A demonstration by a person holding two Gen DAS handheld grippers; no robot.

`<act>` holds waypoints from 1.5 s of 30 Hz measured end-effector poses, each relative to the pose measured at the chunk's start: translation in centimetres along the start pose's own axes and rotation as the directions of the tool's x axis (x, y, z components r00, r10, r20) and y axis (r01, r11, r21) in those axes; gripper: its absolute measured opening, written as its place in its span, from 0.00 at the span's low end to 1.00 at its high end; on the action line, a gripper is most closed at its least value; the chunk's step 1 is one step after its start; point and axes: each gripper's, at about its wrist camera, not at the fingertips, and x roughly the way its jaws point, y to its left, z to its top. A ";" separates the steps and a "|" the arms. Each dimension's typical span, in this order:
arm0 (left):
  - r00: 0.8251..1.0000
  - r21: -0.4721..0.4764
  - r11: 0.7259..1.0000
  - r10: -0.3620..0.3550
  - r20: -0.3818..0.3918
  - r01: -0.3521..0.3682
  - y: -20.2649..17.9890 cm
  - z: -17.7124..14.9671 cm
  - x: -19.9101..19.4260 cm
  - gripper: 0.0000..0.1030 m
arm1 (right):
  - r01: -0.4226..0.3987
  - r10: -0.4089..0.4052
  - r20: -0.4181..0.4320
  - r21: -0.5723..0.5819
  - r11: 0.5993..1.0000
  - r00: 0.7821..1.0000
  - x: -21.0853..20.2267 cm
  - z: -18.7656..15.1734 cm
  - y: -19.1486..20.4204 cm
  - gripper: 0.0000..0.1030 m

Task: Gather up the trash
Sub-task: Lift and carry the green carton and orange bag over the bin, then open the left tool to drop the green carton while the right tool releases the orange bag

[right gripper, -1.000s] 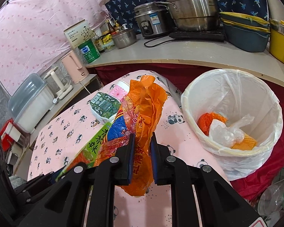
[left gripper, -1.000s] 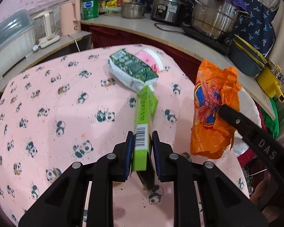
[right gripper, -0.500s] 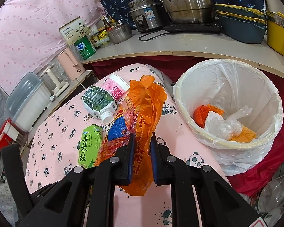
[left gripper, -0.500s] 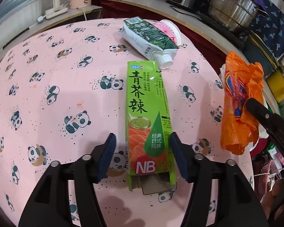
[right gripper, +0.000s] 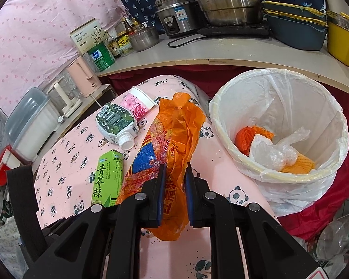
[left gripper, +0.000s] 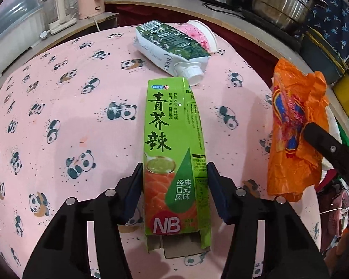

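Green carton (left gripper: 174, 162): long, flat box, bright green with large dark Chinese characters, a salmon picture and a red "NB" mark near its open end, where torn brown flaps show. It lies face up on the pink panda-print worktop (left gripper: 58, 116), lengthwise between the blades of the left tongs (left gripper: 174, 186). These are closing; the blue pads flank the carton's two long edges, the left pad at the edge or nearly so, the right one with a thin gap, so no grip is seen. Orange plastic bag (right gripper: 172, 144): crumpled, thin film with blue, red and yellow print, standing up from the right tongs (right gripper: 174, 186), which are clamped on its lower part; it hangs above the worktop just right of the carton. Beyond the carton's far end, almost touching it, lies a dark green and white pouch (left gripper: 172, 46) with a white screw cap, on its side; a pink-patterned paper cup (left gripper: 202, 37) lies tipped over behind it. At the worktop's right edge stands a bin lined with a white bag (right gripper: 279, 107), holding orange netting, a yellow-orange piece and clear crumpled plastic. Behind, a grey counter carries steel pots, a rice cooker, a green can and a pink kettle.
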 end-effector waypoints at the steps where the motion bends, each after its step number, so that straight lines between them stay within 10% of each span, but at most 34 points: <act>1: 1.000 0.000 1.000 -0.007 0.001 0.007 -0.1 0.0 -0.1 0.50 | 0.001 -0.001 0.002 0.001 1.000 1.000 0.0 0.0 -0.1 0.14; 14: 0.996 0.052 0.996 -0.069 0.063 0.066 -3.6 0.7 -3.3 0.46 | 0.003 -0.003 0.048 0.010 1.000 0.999 -2.5 0.8 -1.1 0.14; 16: 0.995 0.068 0.995 -0.075 0.062 0.071 -4.3 0.9 -3.5 0.23 | 0.004 -0.005 0.058 0.014 1.000 0.998 -3.0 1.0 -1.6 0.14; 45: 0.974 0.264 0.950 -0.200 0.102 0.167 -15.7 5.2 -4.8 0.22 | 0.099 -0.129 0.167 0.177 0.979 0.978 -6.9 4.2 -11.7 0.14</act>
